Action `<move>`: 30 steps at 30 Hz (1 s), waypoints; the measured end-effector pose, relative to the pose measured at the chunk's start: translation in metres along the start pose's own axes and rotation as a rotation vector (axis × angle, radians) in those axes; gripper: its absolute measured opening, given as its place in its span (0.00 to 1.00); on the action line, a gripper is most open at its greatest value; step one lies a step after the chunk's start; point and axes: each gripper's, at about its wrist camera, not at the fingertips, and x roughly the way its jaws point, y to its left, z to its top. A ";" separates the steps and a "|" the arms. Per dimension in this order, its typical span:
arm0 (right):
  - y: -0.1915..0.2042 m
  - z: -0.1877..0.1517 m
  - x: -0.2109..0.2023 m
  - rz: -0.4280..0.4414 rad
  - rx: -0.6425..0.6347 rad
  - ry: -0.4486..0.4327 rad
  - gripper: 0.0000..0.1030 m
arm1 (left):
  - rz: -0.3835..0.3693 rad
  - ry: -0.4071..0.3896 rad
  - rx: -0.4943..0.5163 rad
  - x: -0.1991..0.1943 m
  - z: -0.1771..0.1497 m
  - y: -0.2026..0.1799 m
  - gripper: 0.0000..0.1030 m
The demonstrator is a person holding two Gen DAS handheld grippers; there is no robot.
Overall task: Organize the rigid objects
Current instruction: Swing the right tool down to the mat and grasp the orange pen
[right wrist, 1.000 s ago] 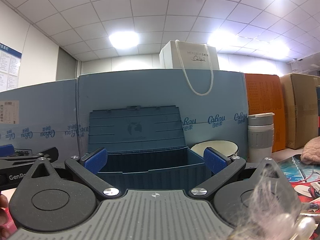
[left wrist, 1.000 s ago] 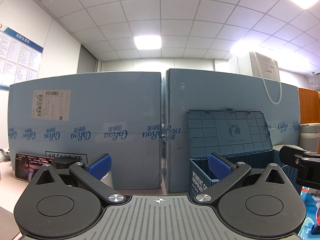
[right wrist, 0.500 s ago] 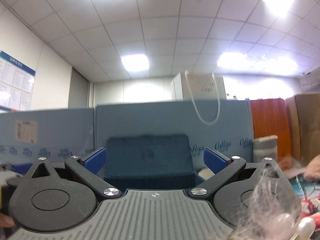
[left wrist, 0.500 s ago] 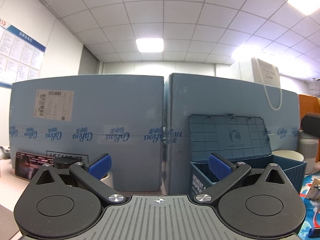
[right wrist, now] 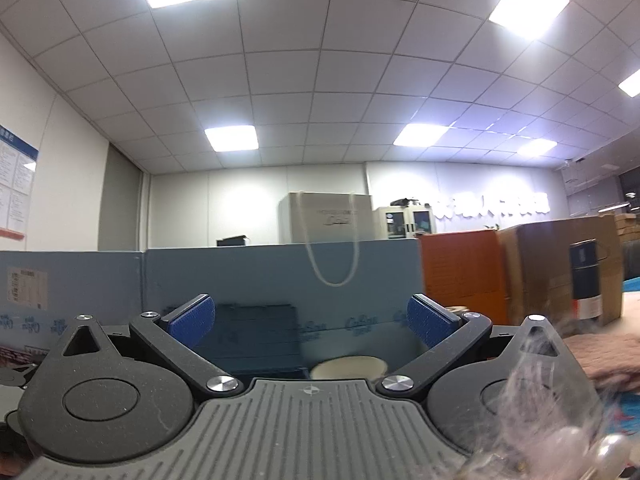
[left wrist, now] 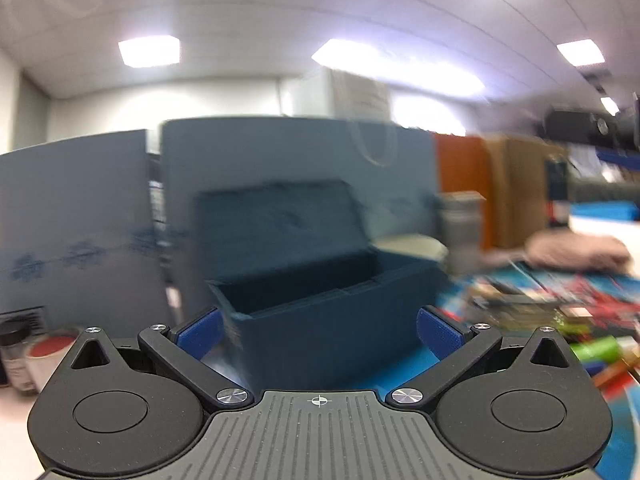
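The left gripper (left wrist: pixel 318 330) has swung rightward since half a second ago: the open dark blue storage box (left wrist: pixel 320 280), then off to its right, now sits straight ahead between the spread blue pads, lid up and blurred by motion. A cream bowl (left wrist: pixel 412 244) stands just behind the box's right end, with a grey tumbler (left wrist: pixel 460 228) beside it. Colourful clutter (left wrist: pixel 560 304) on the bench now fills the right of that view. The right gripper (right wrist: pixel 308 320) has tilted higher, its fingers wide apart and holding nothing; more ceiling shows, and the box (right wrist: pixel 256 336) and bowl (right wrist: pixel 348 366) sit low between its fingers.
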 end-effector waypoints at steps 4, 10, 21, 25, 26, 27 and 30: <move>-0.028 0.002 -0.019 -0.012 -0.008 0.073 1.00 | -0.141 0.088 0.063 0.002 0.003 -0.025 1.00; -0.067 -0.008 -0.043 -0.063 -0.014 0.178 1.00 | -0.414 0.195 0.017 0.012 0.006 -0.043 1.00; -0.134 -0.045 -0.059 -0.069 0.422 0.441 1.00 | -0.704 0.354 0.283 0.035 0.005 -0.108 0.77; -0.140 -0.056 -0.050 0.011 0.567 0.511 1.00 | -0.735 0.458 0.305 0.052 0.002 -0.118 0.53; -0.141 -0.057 -0.047 0.023 0.588 0.523 1.00 | -0.747 0.474 0.290 0.057 0.004 -0.117 0.52; -0.142 -0.059 -0.044 0.031 0.612 0.536 1.00 | -0.765 0.485 0.282 0.062 0.004 -0.118 0.52; -0.145 -0.066 -0.036 0.078 0.697 0.579 1.00 | -0.820 0.515 0.317 0.069 0.005 -0.127 0.51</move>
